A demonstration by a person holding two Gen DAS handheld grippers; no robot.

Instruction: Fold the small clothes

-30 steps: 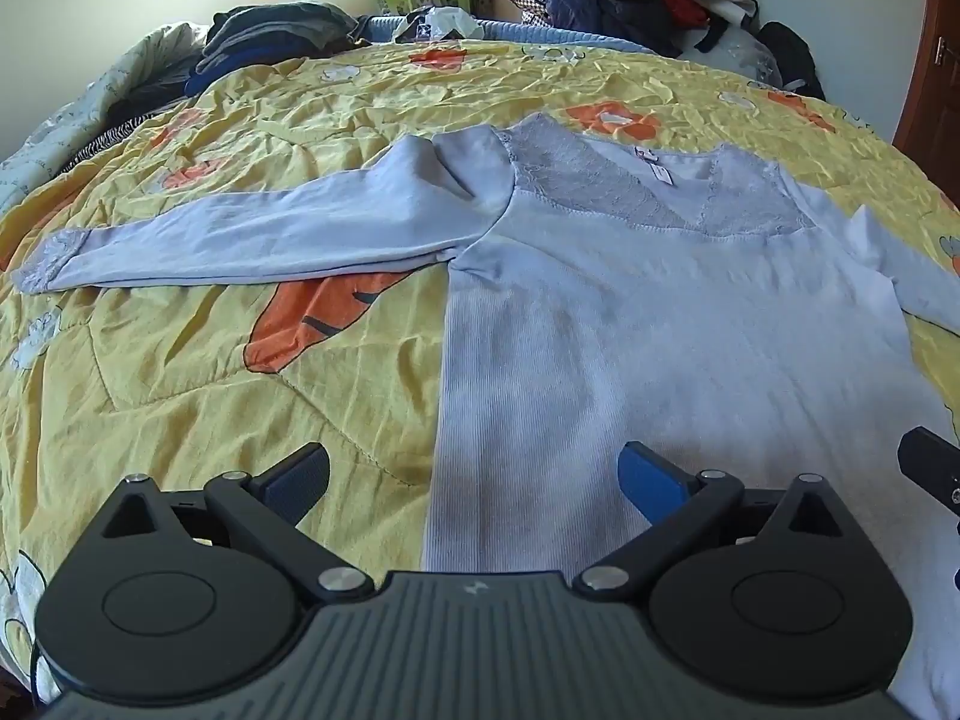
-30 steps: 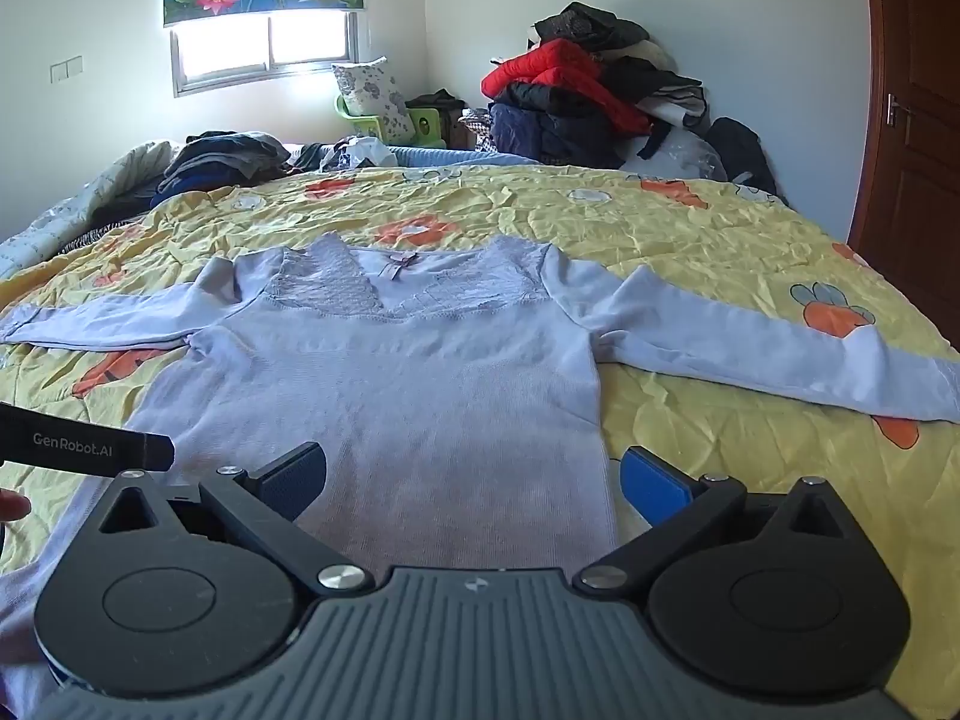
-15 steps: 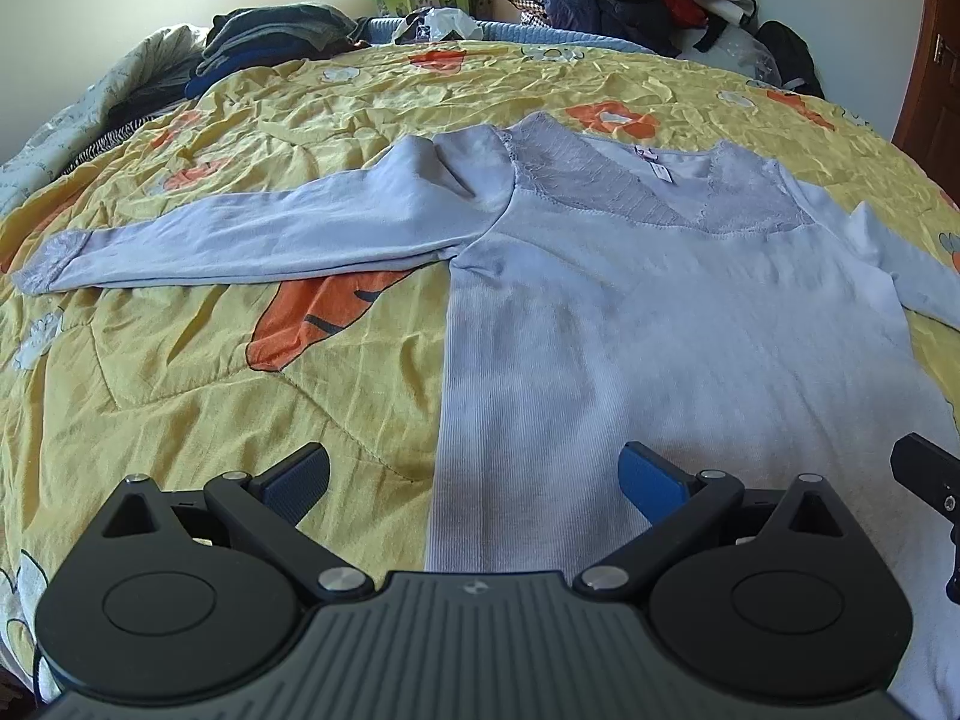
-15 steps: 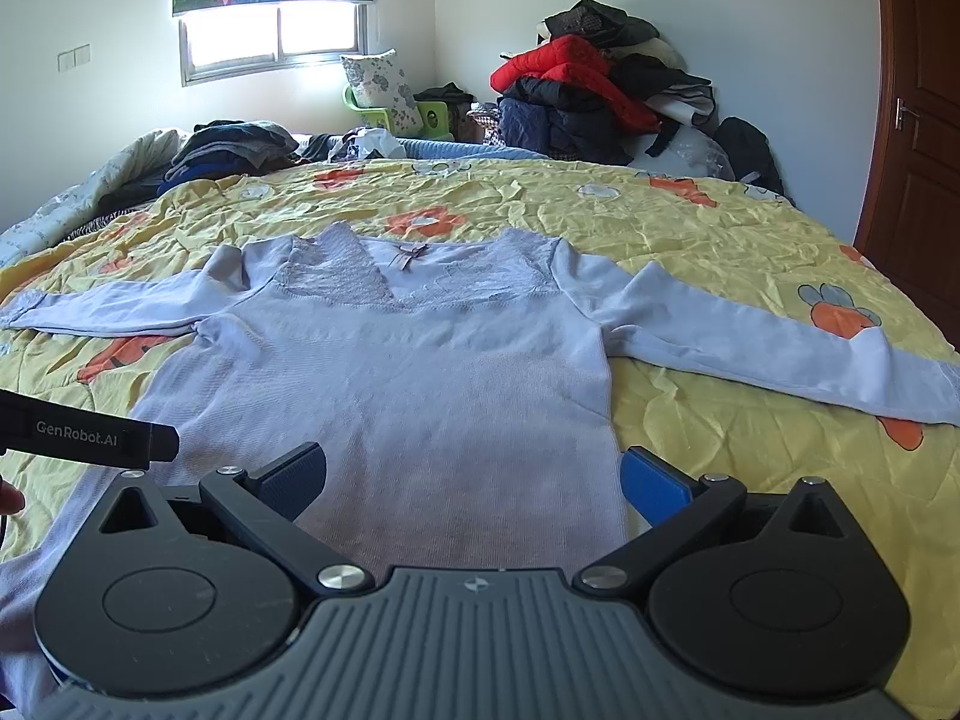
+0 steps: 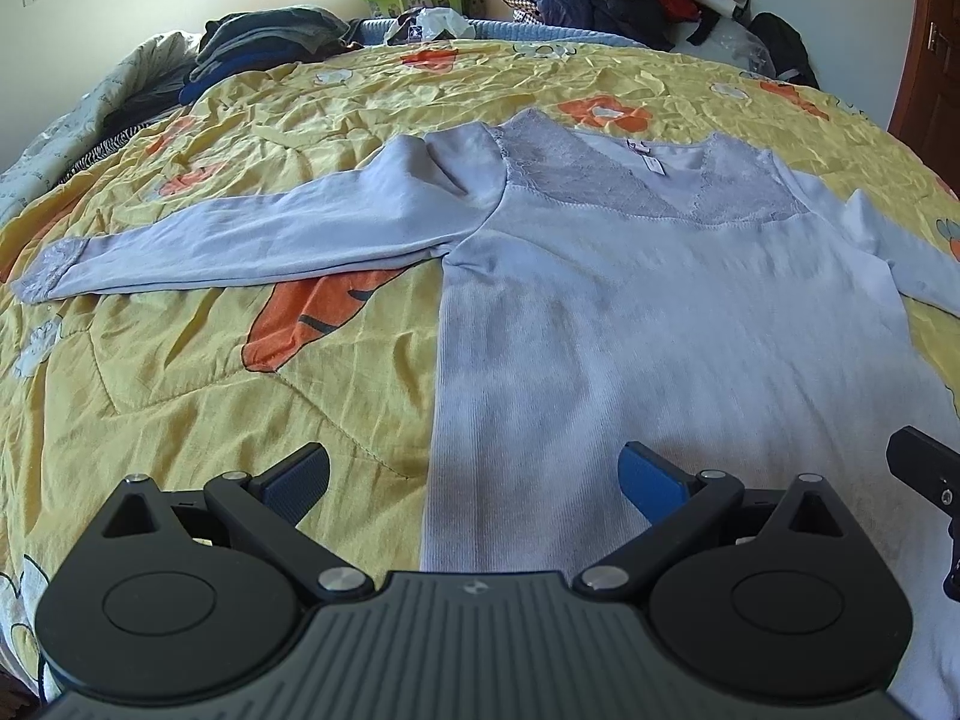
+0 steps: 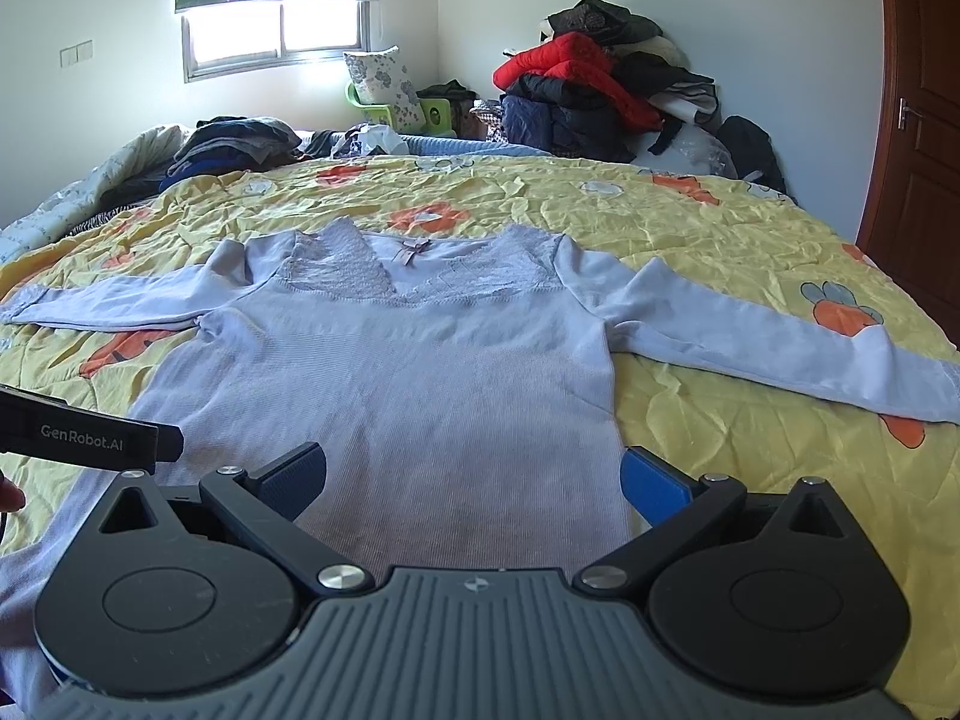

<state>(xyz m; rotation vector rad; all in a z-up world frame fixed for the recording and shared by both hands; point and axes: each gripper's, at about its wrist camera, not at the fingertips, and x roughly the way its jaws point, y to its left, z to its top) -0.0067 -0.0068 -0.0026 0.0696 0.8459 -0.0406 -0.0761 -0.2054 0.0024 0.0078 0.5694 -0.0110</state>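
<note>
Left gripper (image 5: 474,483) hovering, jaws apart, holding nothing, over top's (image 5: 660,324) left hem edge. Right gripper (image 6: 474,483) hovering, jaws apart, over right hem edge. Top lying flat on bed (image 6: 690,222), sleeves spreading sideways, neckline pointing away.
</note>
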